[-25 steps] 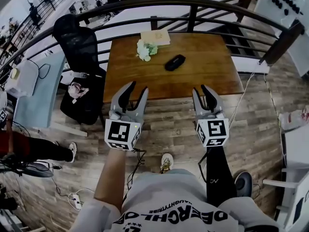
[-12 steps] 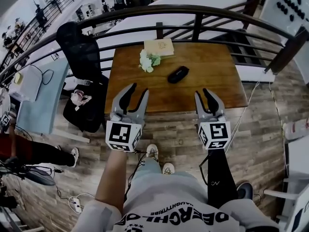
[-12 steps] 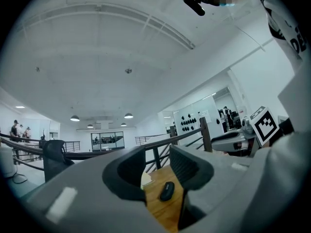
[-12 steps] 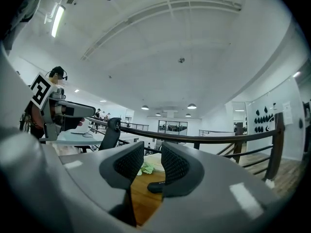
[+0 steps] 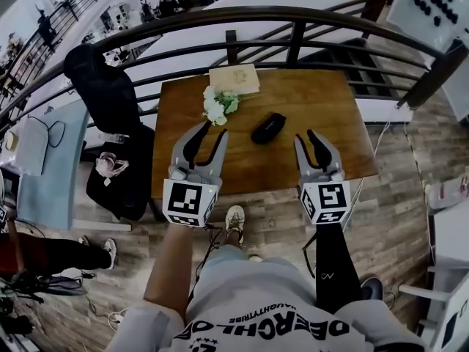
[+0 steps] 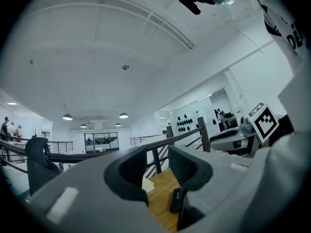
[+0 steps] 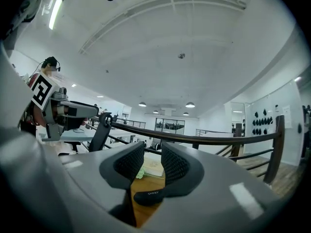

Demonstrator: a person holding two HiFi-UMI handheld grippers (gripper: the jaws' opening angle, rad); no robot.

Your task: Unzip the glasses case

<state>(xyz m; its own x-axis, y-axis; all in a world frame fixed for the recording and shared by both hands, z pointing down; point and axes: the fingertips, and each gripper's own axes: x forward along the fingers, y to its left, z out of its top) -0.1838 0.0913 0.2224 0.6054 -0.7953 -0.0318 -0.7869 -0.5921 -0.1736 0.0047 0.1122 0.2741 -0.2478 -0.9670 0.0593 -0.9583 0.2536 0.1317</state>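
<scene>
A black glasses case (image 5: 268, 127) lies closed near the middle of the wooden table (image 5: 322, 101). It also shows between the jaws in the left gripper view as the case (image 6: 176, 200) and in the right gripper view as the case (image 7: 151, 196). My left gripper (image 5: 207, 136) is held over the table's near edge, left of the case, open and empty. My right gripper (image 5: 314, 137) hovers at the near edge, right of the case, also open and empty. Neither touches the case.
A white flower bunch (image 5: 218, 105) and a tan book (image 5: 234, 78) sit at the table's far left. A dark railing (image 5: 293, 31) runs behind the table. A black office chair (image 5: 102, 86) stands to the left. The person's feet (image 5: 234, 221) are on the plank floor.
The person has stepped toward the table, and both grippers now reach over its near edge, closer to the case. Both stay open.
</scene>
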